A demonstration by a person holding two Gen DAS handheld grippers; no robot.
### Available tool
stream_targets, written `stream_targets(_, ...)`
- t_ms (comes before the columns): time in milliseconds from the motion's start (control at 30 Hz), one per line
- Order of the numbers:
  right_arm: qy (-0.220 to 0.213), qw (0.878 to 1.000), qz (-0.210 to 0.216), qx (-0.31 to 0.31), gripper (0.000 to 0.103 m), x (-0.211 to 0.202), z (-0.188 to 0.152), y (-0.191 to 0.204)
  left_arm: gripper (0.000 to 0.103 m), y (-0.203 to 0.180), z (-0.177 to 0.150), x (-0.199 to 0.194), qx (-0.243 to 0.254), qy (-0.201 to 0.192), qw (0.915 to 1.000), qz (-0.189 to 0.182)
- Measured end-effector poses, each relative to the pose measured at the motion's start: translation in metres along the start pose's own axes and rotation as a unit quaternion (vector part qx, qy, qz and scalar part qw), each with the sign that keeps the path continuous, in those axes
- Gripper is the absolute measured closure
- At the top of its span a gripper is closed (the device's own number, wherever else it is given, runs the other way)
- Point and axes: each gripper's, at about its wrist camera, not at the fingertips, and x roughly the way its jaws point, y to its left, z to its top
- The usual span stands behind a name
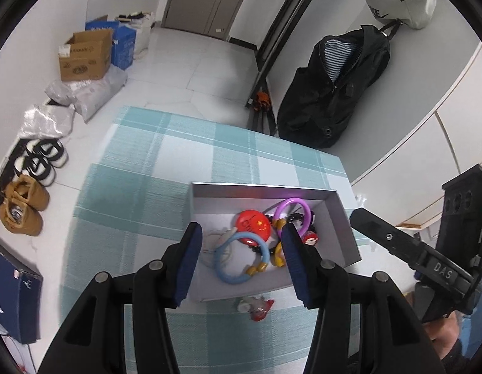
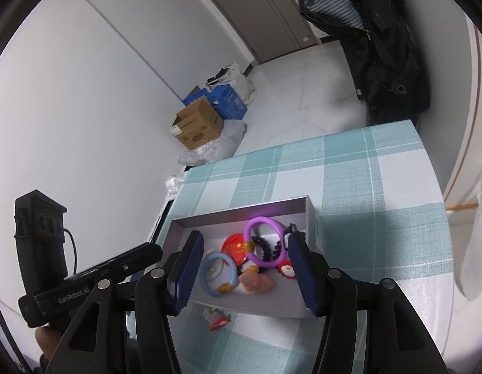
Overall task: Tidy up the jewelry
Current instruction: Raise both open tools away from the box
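While both grippers hang over the table, the left gripper [image 1: 241,246] has its two blue fingers [image 1: 191,258] spread wide with nothing between them, and the right gripper [image 2: 245,261] is spread wide too and holds nothing. Under them sits a gray box [image 1: 340,224] on the table's checked cloth [image 1: 141,187], close to the near edge of the table and toward its right side. Inside the box lie a blue ring [image 1: 241,257] near the front wall, a purple ring [image 1: 292,215] near the back wall, a round red badge [image 1: 253,222] with yellow stars between them, a small red and white charm [image 1: 311,238] by the right wall, and some dark beads [image 2: 267,247] under the purple ring. A pink lump [image 2: 256,282] lies beside the blue ring in the right view. One little red and white trinket [image 1: 256,305] lies outside the box, on the cloth just beside its front wall. On the floor past the left edge of the table stand shoes [image 1: 22,208] and a cardboard box [image 1: 85,56].
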Motion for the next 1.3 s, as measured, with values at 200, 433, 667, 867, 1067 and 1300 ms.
stream_targets(200,0.007,0.999,0.014,-0.037,0.047,-0.003,-0.011,0.018,0.055,0.014,-0.01,-0.011,-0.011,-0.009,0.9998,0.017)
stream_targets(433,0.041,0.995,0.04,-0.081,0.047,0.003,-0.043,0.039,0.055,0.035,-0.025,-0.017,-0.041,0.001,0.9986,0.032)
stream_targets(667,0.085,0.987,0.036,-0.134,0.047,0.02,-0.076,0.056,0.055,0.041,-0.046,-0.013,-0.056,0.045,0.997,0.028)
stream_targets(867,0.113,0.984,0.004,-0.139,0.05,0.046,-0.084,0.049,0.055,0.037,-0.052,-0.009,-0.037,0.06,0.9966,0.042)
stream_targets(1067,0.111,0.981,-0.02,-0.161,0.056,0.061,-0.084,0.058,0.055,0.035,-0.063,-0.009,-0.015,0.065,0.996,0.059)
stream_targets(1300,0.117,0.976,-0.057,-0.176,0.077,0.078,-0.085,0.062,0.055,0.038,-0.066,-0.013,-0.014,0.065,0.9961,0.058)
